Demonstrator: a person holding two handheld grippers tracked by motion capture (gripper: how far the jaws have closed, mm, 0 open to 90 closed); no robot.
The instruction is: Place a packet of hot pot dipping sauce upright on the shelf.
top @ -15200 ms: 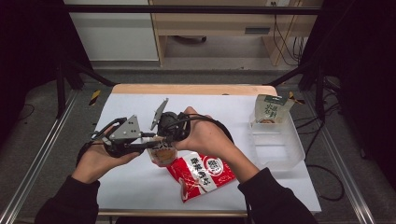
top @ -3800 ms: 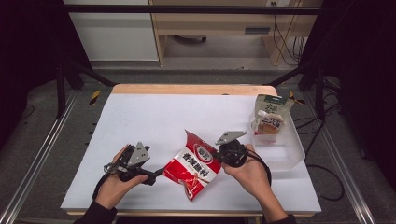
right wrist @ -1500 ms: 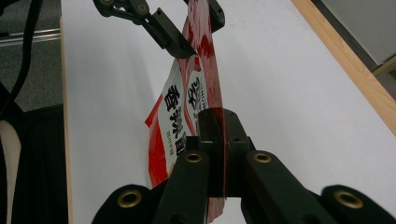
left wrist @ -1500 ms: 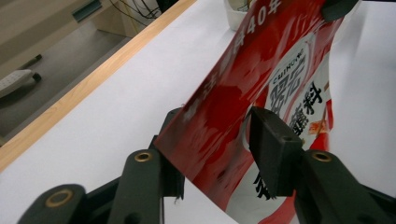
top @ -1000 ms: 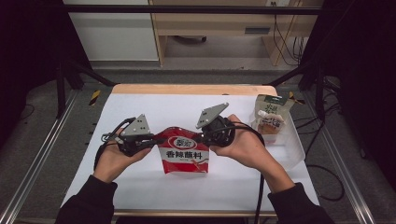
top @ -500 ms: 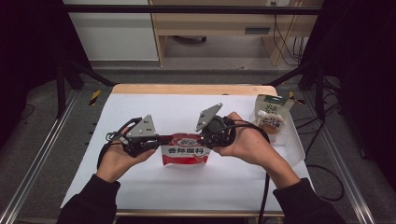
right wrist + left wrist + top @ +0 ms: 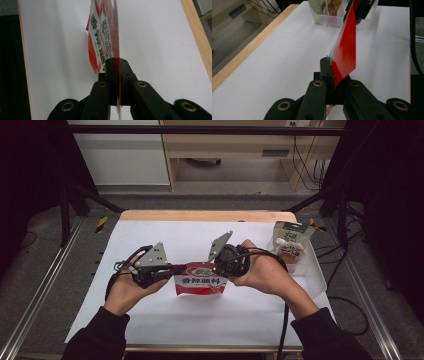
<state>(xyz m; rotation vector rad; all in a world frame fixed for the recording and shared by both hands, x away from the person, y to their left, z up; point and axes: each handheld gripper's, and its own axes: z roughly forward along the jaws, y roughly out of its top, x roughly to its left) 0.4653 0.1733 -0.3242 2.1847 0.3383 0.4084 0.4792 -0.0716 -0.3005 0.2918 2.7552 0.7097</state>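
Both pairs of jaws are clamped on the red pouch (image 7: 201, 279), one at each top corner.

From the high view, I have the left gripper (image 7: 170, 269) on the pouch's left edge and the right gripper (image 7: 218, 265) on its right edge, and the pouch hangs between them above the middle of the table (image 7: 165, 320), printed face toward me. A few seconds back it lay flat on the table with the grippers just coming to it; a second ago it was already lifted, and since then it has come a little nearer to me. The right jaws have just closed again after a brief loosening, with the pouch edge between them, so I judge the grip was reset and the pouch is now held taut enough to tear or pull open. At the right edge sits a clear bin (image 7: 312, 275) with a green-and-white pouch (image 7: 290, 242) standing in it; that has stayed put.

Through the left gripper view, the jaws meet on the red film (image 7: 345, 50), which runs away toward the other gripper. Beyond it the bin (image 7: 322, 19) holds its pouch (image 7: 329, 5).

Through the right gripper view, the jaws pinch the red pouch's (image 7: 103, 37) edge, and its white lettering faces left over the table (image 7: 160, 50).
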